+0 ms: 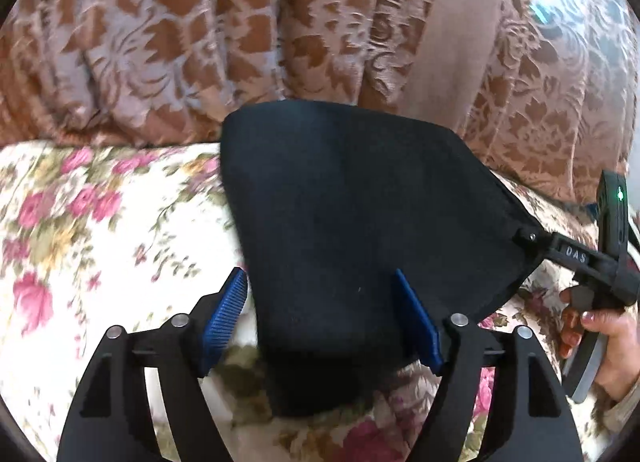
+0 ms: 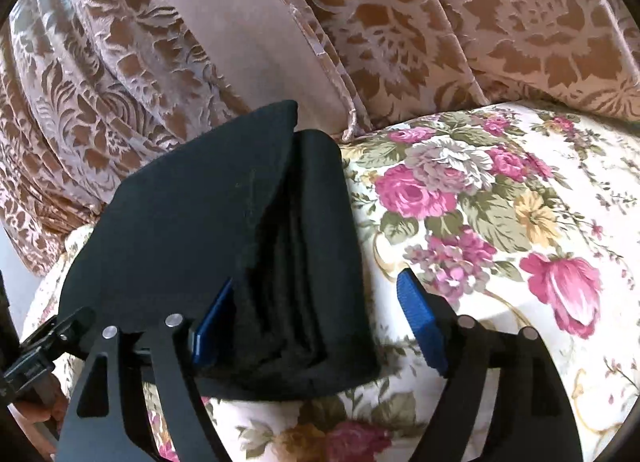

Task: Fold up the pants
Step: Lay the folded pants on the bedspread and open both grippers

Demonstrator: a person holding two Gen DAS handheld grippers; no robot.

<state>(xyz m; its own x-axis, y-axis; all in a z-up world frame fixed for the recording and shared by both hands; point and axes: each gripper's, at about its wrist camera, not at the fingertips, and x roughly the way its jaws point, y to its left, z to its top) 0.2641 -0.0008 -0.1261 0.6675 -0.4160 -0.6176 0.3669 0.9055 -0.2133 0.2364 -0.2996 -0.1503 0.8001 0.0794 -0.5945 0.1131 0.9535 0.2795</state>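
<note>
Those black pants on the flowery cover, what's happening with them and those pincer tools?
A person is folding black pants on a flowered bedspread with a two-finger tool in each hand. The pants already lie in a thick stack of layers. Both the left gripper and the right gripper are open, their blue pads on either side of part of the bundle. The person's hand shows at one edge. Patterned brown curtains hang behind.

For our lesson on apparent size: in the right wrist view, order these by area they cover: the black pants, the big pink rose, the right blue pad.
1. Black pants
2. Pink rose
3. Blue pad, though its nearness to the camera enlarges it.
</note>
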